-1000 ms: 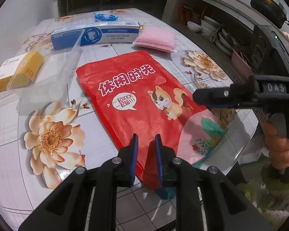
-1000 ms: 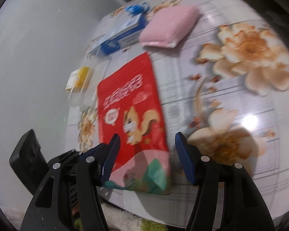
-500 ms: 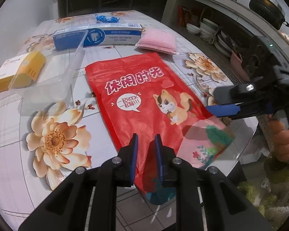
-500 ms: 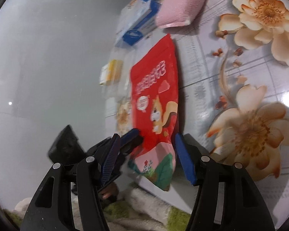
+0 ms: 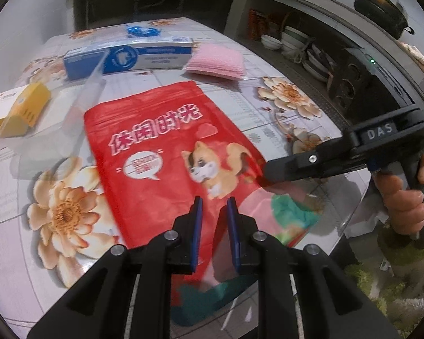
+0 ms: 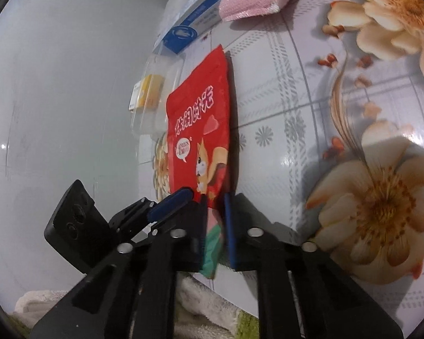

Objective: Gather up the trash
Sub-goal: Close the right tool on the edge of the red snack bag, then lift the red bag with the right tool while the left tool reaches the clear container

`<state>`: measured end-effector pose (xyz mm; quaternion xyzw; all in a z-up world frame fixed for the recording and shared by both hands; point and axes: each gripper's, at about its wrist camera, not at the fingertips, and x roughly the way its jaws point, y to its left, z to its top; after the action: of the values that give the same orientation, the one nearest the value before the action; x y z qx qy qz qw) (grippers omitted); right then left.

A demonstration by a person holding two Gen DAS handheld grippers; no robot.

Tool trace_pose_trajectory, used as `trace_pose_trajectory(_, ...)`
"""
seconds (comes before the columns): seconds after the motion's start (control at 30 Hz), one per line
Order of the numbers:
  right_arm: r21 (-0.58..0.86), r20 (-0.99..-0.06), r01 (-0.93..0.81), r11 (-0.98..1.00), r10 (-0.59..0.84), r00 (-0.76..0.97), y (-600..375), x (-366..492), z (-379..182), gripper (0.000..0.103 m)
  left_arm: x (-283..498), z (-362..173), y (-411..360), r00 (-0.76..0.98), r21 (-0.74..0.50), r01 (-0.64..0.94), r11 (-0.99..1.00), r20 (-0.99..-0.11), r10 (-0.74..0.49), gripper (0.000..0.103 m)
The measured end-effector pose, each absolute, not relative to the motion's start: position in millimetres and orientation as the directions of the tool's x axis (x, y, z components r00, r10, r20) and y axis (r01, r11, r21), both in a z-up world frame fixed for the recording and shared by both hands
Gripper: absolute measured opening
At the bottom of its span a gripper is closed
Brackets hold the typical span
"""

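In the left wrist view, the left gripper (image 5: 214,212) pinches the lower edge of the red snack bag (image 5: 166,152), in the frame's centre over the floral table (image 5: 59,214). In the right wrist view, the right gripper (image 6: 214,212) has just closed on the bag's corner, lower centre.

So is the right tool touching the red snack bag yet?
Touching. In the right wrist view the right tool, whose jaws have just been closing, pinches the red snack bag at its near edge; the left wrist view shows its tip on the bag's side.
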<state>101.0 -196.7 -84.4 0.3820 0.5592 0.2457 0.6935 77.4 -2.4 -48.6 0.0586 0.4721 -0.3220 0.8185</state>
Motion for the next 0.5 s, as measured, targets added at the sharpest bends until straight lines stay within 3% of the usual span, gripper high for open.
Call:
trace_pose_trajectory(0.23,0.823,-0.563,0.096,0.559,0.785,0.258,-199.4,86.9,-88.2,0.002,71.7,-45.0,-4.6,0.296,-0.280,0.608,0.743,-0.788,-0.540,0.017)
trace_pose_trajectory(0.27,0.829,-0.555,0.098,0.550,0.791,0.257,-200.1,86.0,-88.0,0.002,69.1,-43.2,-4.4,0.283,-0.298,0.619,0.727,-0.778,-0.560,0.021)
trace_pose_trajectory(0.37,0.837,-0.543,0.095,0.538,0.800,0.255,-199.9,89.2,-86.5,0.002,55.4,-37.7,-9.7,0.243,-0.313,0.677,0.666,-0.758,-0.605,0.045)
trace_pose_trajectory(0.5,0.846,-0.531,0.100,0.524,0.810,0.250,-197.1,94.2,-87.3,0.002,29.5,-34.2,-27.1,0.255,-0.201,0.773,0.602,-0.770,-0.584,0.062)
